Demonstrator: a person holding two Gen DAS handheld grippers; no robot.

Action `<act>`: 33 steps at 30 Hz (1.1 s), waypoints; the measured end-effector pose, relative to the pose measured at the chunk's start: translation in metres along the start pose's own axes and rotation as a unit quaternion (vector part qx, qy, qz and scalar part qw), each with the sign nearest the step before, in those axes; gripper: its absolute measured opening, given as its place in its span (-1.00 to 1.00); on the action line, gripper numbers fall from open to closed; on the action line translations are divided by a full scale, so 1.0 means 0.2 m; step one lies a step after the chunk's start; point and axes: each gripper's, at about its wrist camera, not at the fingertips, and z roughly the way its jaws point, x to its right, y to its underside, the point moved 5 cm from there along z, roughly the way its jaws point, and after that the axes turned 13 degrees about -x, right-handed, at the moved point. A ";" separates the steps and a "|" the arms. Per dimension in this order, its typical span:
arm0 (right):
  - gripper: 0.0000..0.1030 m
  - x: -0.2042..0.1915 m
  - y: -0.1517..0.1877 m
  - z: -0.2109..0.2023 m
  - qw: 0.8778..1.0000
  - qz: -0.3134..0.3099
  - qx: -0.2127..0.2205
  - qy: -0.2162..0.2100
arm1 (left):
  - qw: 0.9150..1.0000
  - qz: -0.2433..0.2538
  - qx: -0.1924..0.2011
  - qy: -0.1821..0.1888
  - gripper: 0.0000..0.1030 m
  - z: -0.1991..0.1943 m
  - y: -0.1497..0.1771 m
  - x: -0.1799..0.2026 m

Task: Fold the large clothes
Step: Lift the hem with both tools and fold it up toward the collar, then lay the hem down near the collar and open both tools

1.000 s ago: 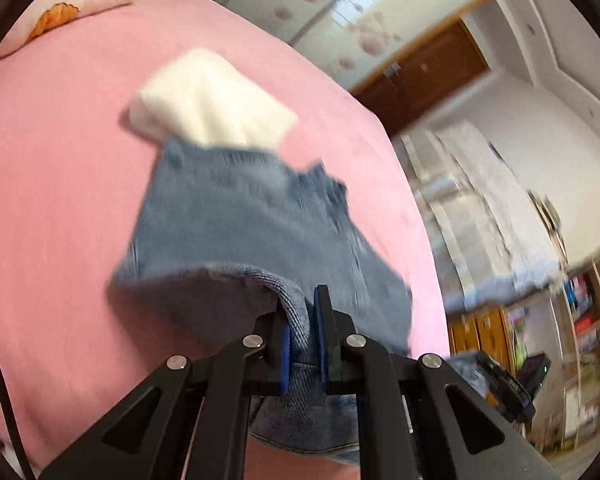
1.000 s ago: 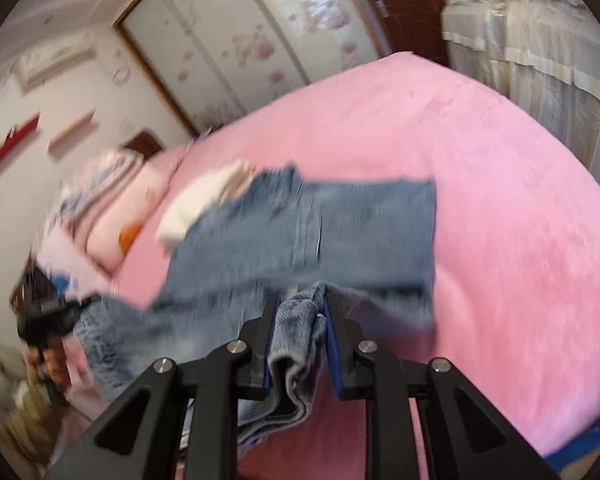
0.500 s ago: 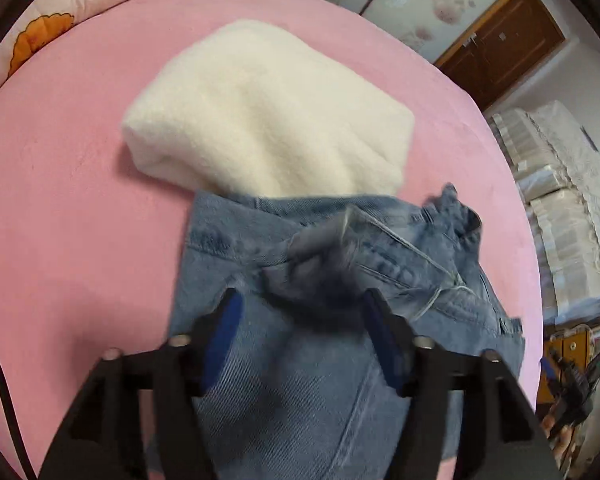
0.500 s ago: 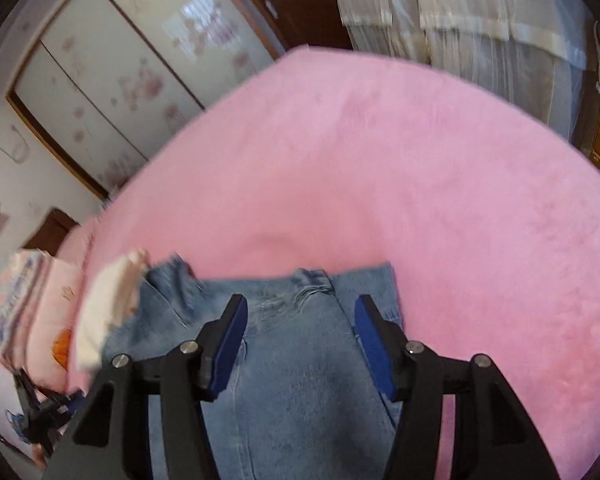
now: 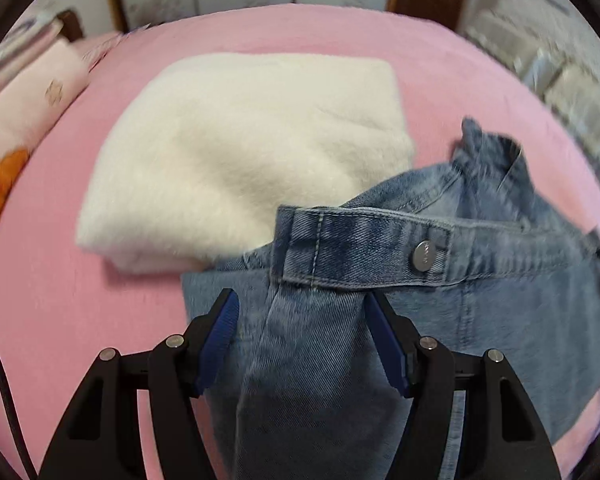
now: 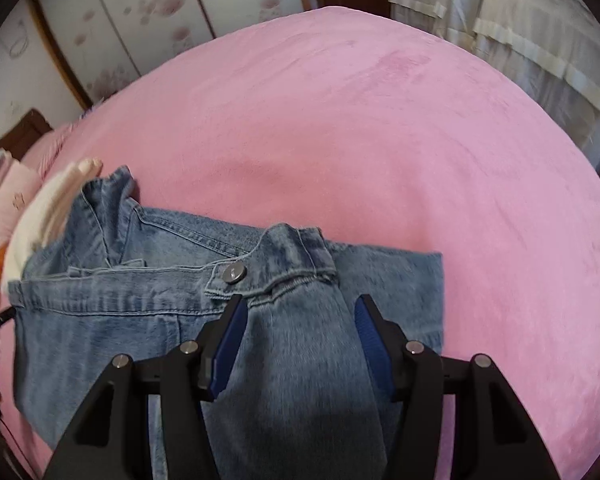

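Between both grippers' spread fingers (image 5: 224, 320) lies denim (image 6: 292, 344).

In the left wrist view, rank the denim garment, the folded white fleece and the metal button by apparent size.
1 and 2. Denim garment and white fleece: similar spans; denim sits nearer the camera and runs off frame, so unranked.
3. Metal button, clearly smallest.

The jeans (image 5: 480, 280) are faded blue denim with a visible twill weave, and the button (image 5: 423, 257) looks like dull brushed metal. Underneath, the pink bedspread (image 6: 380, 140) is a soft matt plush, and the cream throw (image 5: 240, 152) is way fluffier, kind of furry. Gripper fingers (image 6: 228, 340) are matt black plastic with ribbed blue pads.
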 end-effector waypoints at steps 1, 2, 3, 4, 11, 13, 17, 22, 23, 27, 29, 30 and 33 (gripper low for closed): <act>0.09 -0.01 -0.01 0.02 1.000 -0.005 -0.002 0.004 | 1.000 0.011 -0.002 -0.007 0.25 0.02 -0.02 0.01; 0.09 -0.02 -0.03 0.04 1.000 -0.011 -0.005 0.007 | 1.000 0.017 -0.002 -0.011 0.25 0.03 -0.03 0.03; 0.09 -0.03 -0.04 0.05 1.000 -0.017 -0.005 0.011 | 1.000 0.022 -0.002 -0.013 0.25 0.03 -0.05 0.04; 0.09 -0.04 -0.04 0.06 1.000 -0.025 -0.005 0.013 | 0.999 0.028 -0.003 -0.016 0.25 0.05 -0.06 0.05; 0.08 -0.07 -0.04 0.10 0.999 -0.051 0.005 0.019 | 1.000 0.021 0.001 0.006 -0.26 0.08 -0.06 0.07; -0.38 -0.06 -0.02 0.09 0.999 -0.049 0.013 0.020 | 1.000 0.008 0.019 -0.023 -0.55 0.05 -0.04 0.09; -0.53 -0.07 0.04 -0.02 0.997 -0.054 0.047 0.020 | 0.996 -0.019 0.073 -0.039 -0.72 -0.11 0.05 0.14; -0.54 -0.08 0.09 -0.25 0.994 -0.038 0.105 0.013 | 0.990 -0.070 0.118 -0.021 -0.75 -0.34 0.11 0.10; -0.54 -0.08 0.08 -0.30 0.992 -0.033 0.118 0.008 | 0.989 -0.077 0.126 -0.017 -0.76 -0.37 0.09 0.10; -0.56 -0.14 -0.01 -0.48 0.983 -0.036 0.178 0.007 | 0.985 -0.089 0.144 -0.033 -0.77 -0.45 0.00 0.08; -0.56 -0.18 -0.07 -0.50 0.981 -0.040 0.190 0.011 | 0.984 -0.100 0.145 -0.035 -0.77 -0.44 -0.05 0.05; -0.56 -0.20 -0.12 -0.49 0.981 -0.040 0.192 0.012 | 0.983 -0.108 0.142 -0.036 -0.77 -0.40 -0.09 0.04; -0.56 -0.25 -0.25 -0.38 0.981 -0.048 0.187 0.036 | 0.984 -0.120 0.118 -0.053 -0.77 -0.22 -0.18 0.03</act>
